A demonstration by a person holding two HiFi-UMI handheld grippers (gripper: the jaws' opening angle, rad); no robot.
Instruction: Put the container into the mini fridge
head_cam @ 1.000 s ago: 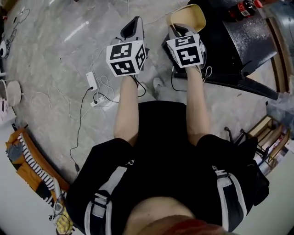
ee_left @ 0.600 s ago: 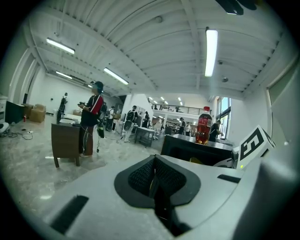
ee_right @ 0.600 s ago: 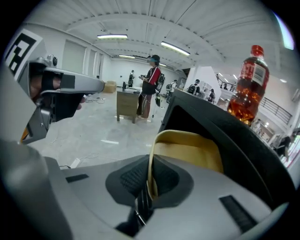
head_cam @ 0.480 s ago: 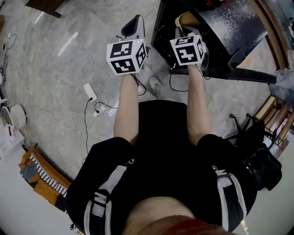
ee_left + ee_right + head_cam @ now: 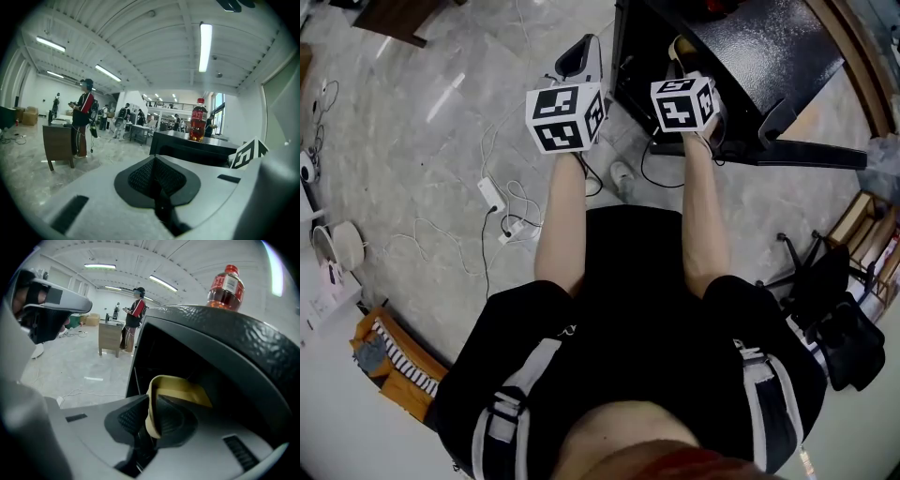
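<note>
My right gripper (image 5: 150, 416) has its fingers (image 5: 176, 420) clamped on the wall of the pale yellow container (image 5: 180, 387), the thin rim pinched between the two dark pads and bent a little where they press. In the right gripper view the container hangs right at the open front of the black mini fridge (image 5: 225, 333), with the dark inside of the fridge directly behind and around it; I cannot tell whether any part of it touches a shelf. In the head view only a sliver of the container (image 5: 679, 44) shows past my right gripper (image 5: 684, 58), at the front edge of the mini fridge (image 5: 750, 52), whose pebbled black top spreads off to the right. A bottle (image 5: 225, 286) with a red cap and reddish drink stands upright on the fridge's top, toward the back. My left gripper (image 5: 157, 176) carries nothing: its fingers (image 5: 140, 176) are pressed together with no gap, aimed out over the grey marble floor (image 5: 412, 131) just left of the fridge, and the same bottle (image 5: 197, 119) shows over the fridge's edge from that side. In the head view my left gripper (image 5: 578, 61) sits beside the right one, both arms stretched forward. A white power strip (image 5: 490, 194) with loose cables lies on the floor to my left. Across the hall a person in a red and black jacket (image 5: 135, 310) stands beside a brown cabinet (image 5: 110, 336).
</note>
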